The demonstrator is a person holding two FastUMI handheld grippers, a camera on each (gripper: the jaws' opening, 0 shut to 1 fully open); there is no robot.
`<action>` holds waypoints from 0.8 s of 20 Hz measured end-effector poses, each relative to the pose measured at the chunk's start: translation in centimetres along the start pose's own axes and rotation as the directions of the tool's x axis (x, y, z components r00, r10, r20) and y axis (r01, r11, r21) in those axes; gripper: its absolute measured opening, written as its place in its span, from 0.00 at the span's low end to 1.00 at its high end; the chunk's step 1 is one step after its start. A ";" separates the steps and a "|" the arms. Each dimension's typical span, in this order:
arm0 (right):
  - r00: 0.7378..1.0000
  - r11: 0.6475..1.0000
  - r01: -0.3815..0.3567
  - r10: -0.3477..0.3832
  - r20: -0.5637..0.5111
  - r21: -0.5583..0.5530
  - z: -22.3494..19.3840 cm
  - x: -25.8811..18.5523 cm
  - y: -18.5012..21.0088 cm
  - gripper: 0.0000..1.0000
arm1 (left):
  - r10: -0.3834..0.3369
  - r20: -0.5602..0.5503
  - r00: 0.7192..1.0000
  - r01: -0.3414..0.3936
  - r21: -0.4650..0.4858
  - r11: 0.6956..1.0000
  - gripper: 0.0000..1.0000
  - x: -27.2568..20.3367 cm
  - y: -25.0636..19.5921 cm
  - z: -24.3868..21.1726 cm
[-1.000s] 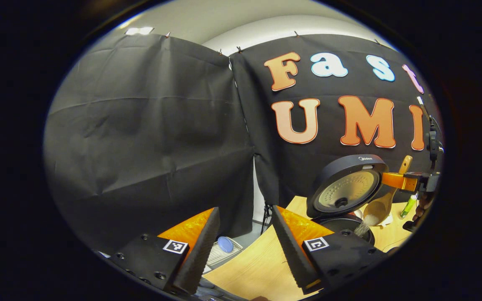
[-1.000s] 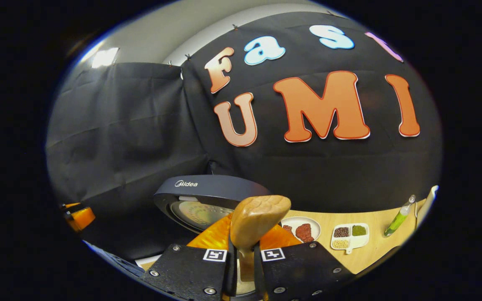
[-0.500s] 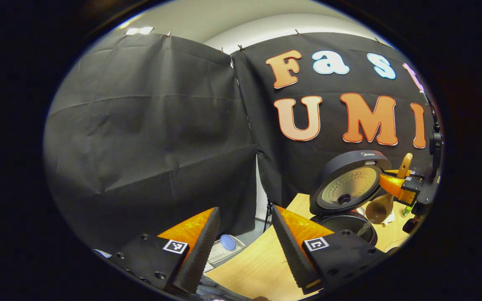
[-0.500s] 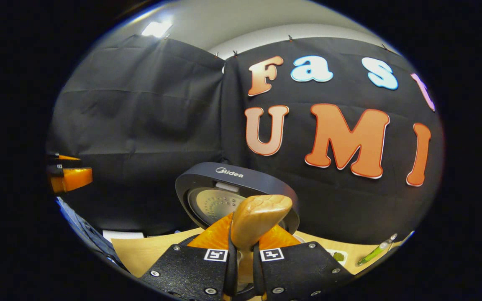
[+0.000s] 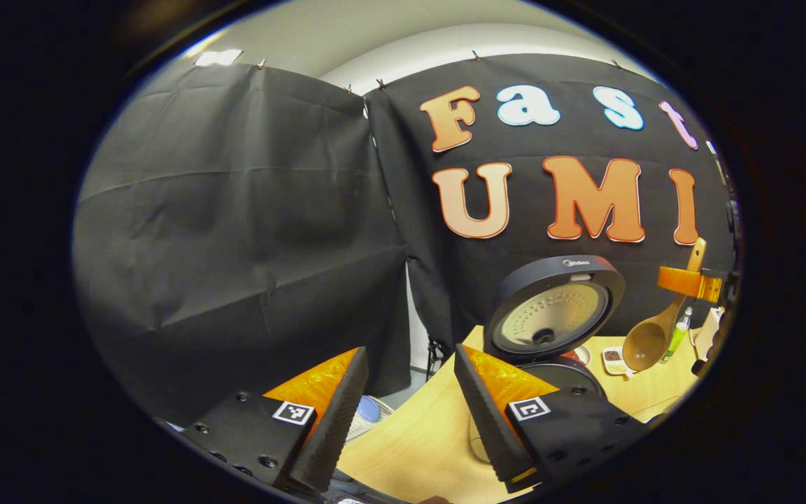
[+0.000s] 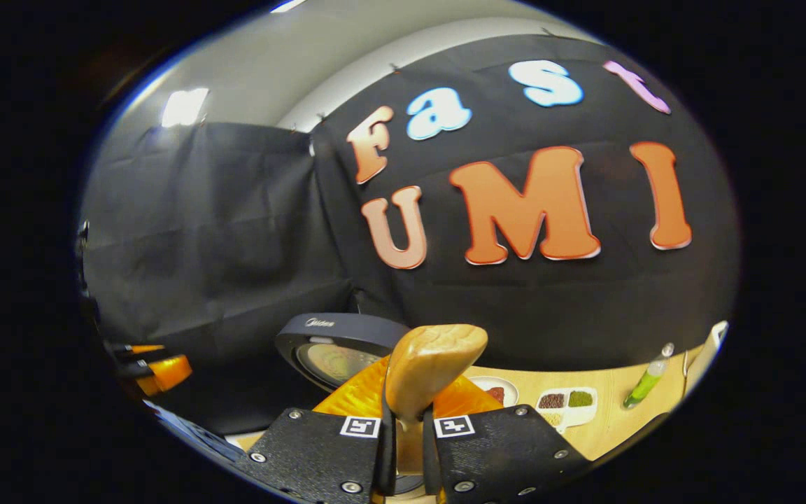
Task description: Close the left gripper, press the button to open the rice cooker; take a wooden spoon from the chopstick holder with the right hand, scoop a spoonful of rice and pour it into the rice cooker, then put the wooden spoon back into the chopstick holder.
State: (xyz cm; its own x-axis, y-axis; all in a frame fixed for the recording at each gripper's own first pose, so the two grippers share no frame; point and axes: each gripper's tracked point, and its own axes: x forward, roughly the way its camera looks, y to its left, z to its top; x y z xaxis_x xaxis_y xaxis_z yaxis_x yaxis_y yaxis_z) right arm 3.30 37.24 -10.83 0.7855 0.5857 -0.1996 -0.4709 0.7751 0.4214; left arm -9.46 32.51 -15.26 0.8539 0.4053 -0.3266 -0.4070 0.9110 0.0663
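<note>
The rice cooker (image 5: pixel 562 374) stands on the wooden table (image 5: pixel 431 448) with its round lid (image 5: pixel 550 311) up. My left gripper (image 5: pixel 408 357) is open and holds nothing, low and to the left of the cooker. To the cooker's right, my right gripper (image 5: pixel 690 282) is shut on the handle of the wooden spoon (image 5: pixel 649 339), whose bowl hangs down and looks empty. In the right gripper view the spoon handle (image 6: pixel 434 360) stands up between the fingers of my right gripper (image 6: pixel 406 427), with the cooker lid (image 6: pixel 333 343) behind it and my left gripper (image 6: pixel 157 369) far left.
On the table behind the spoon sit a plate with red food (image 6: pixel 495 389), a white divided dish of grains (image 6: pixel 565 406) and a green bottle (image 6: pixel 644 381). A white object (image 6: pixel 707 350) stands at the far right edge. A basket (image 5: pixel 368 416) lies below the table's left end.
The right gripper has carried the spoon from over the cooker pot, where rice was falling off it, out to the cooker's right. The left gripper stayed open and barely shifted.
</note>
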 end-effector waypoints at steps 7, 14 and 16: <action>0.966 0.963 0.259 -0.259 -0.004 0.081 0.7 -8.8 -15.2 0.14 | -0.105 0.017 0.994 0.105 0.016 0.994 0.77 -0.1 -7.4 1.9; 0.886 0.880 0.463 -0.459 -0.061 0.109 -2.4 -17.2 -25.7 0.14 | -0.165 0.028 0.986 0.164 0.020 0.986 0.77 -0.4 -12.4 3.4; 0.866 0.859 0.499 -0.494 -0.071 0.113 -3.0 -18.8 -27.5 0.14 | -0.171 0.032 0.985 0.170 0.030 0.985 0.77 -0.6 -13.4 3.8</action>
State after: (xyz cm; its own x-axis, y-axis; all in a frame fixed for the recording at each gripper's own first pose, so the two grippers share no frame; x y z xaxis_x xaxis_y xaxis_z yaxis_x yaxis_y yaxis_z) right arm 0.35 5.61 -21.31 0.8848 0.1413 -0.4441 0.0330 0.9315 0.3621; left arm -3.34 20.36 -12.38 0.9210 0.2455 -0.3025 -0.2458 0.9686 0.0377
